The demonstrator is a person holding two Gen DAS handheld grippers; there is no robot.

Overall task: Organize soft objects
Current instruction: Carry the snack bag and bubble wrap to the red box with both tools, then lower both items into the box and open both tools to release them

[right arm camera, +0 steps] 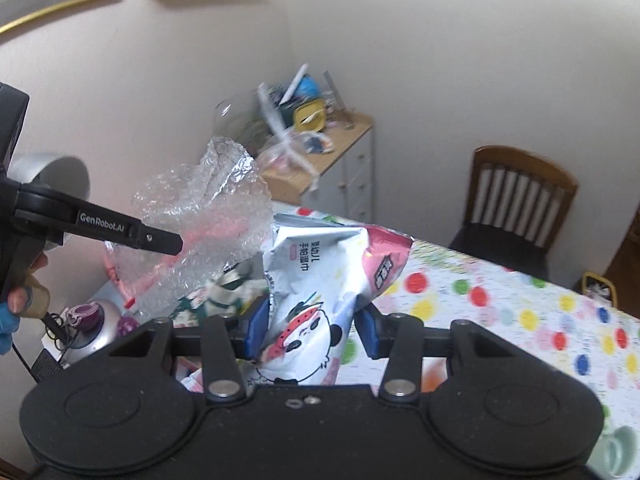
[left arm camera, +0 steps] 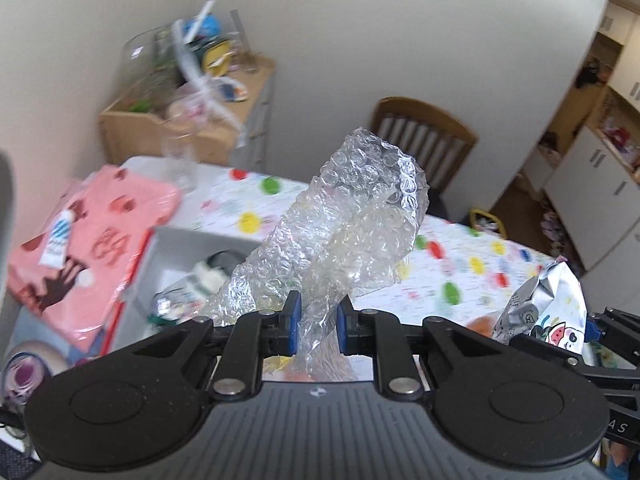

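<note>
My left gripper point(left arm camera: 317, 326) is shut on a crumpled sheet of clear bubble wrap point(left arm camera: 348, 216) and holds it up above the table. The wrap also shows in the right wrist view point(right arm camera: 204, 216), with the left gripper point(right arm camera: 176, 242) at its edge. My right gripper point(right arm camera: 310, 330) is shut on a silver and pink snack bag with a panda print point(right arm camera: 320, 280). That bag also shows at the right edge of the left wrist view point(left arm camera: 540, 304). An open grey box point(left arm camera: 192, 256) with small soft items inside sits below the bubble wrap.
A table with a polka-dot cloth point(left arm camera: 460, 264) spreads ahead. A pink printed bag point(left arm camera: 92, 240) lies left of the box. A wooden chair point(left arm camera: 424, 136) stands behind the table. A wooden cabinet point(left arm camera: 188, 120) with clutter stands against the wall. White cupboards point(left arm camera: 592, 184) are at right.
</note>
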